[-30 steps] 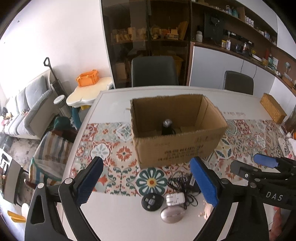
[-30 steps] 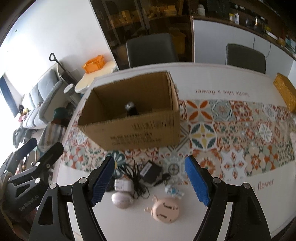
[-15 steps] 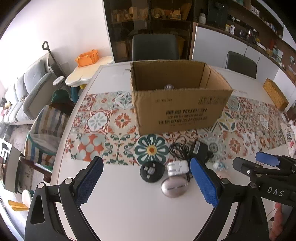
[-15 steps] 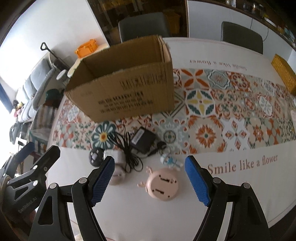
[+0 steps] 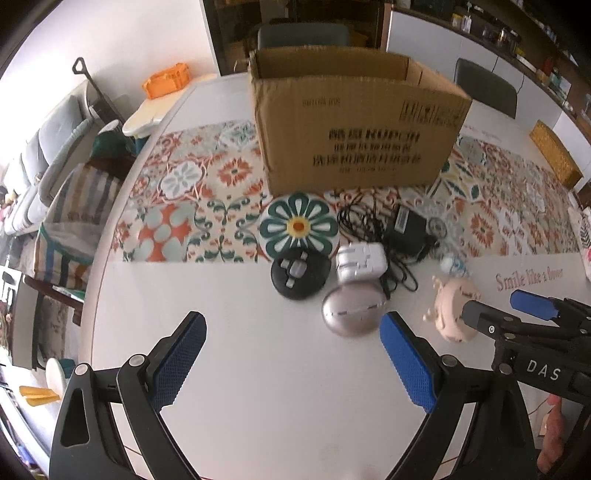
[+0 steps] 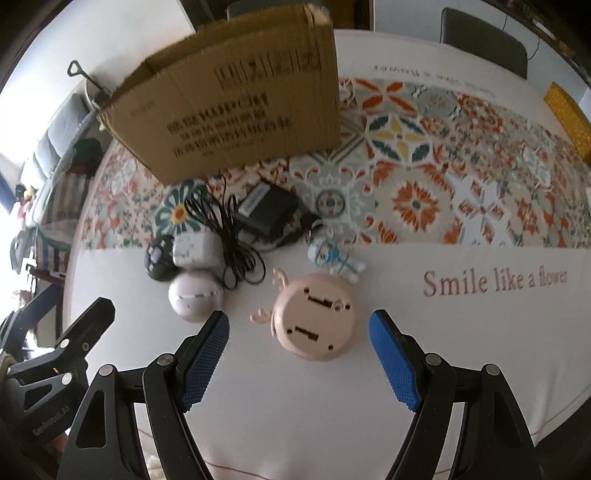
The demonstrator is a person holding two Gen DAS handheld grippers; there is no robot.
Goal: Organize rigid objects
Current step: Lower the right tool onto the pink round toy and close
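An open cardboard box (image 5: pixel 354 122) stands on the patterned runner; it also shows in the right wrist view (image 6: pixel 236 99). In front of it lie a black round disc (image 5: pixel 300 272), a white adapter (image 5: pixel 361 261), a grey egg-shaped case (image 5: pixel 352 311), a black power brick with tangled cord (image 5: pixel 406 225), a small astronaut figure (image 6: pixel 334 258) and a pink round deer-shaped gadget (image 6: pixel 314 321). My left gripper (image 5: pixel 291 339) is open, just short of the grey case. My right gripper (image 6: pixel 299 332) is open, with the pink gadget between its fingers' line, untouched.
The table is white and round-edged, with its left edge (image 5: pixel 99 266) close to the objects. A woven yellow box (image 5: pixel 554 153) sits far right. Chairs (image 5: pixel 303 35) stand behind the table. The print "Smile like a flower" (image 6: pixel 495 280) marks the cloth at right.
Both grippers have come down and closer to the small objects; the box has moved up in view and its inside is no longer visible. Both stay open.
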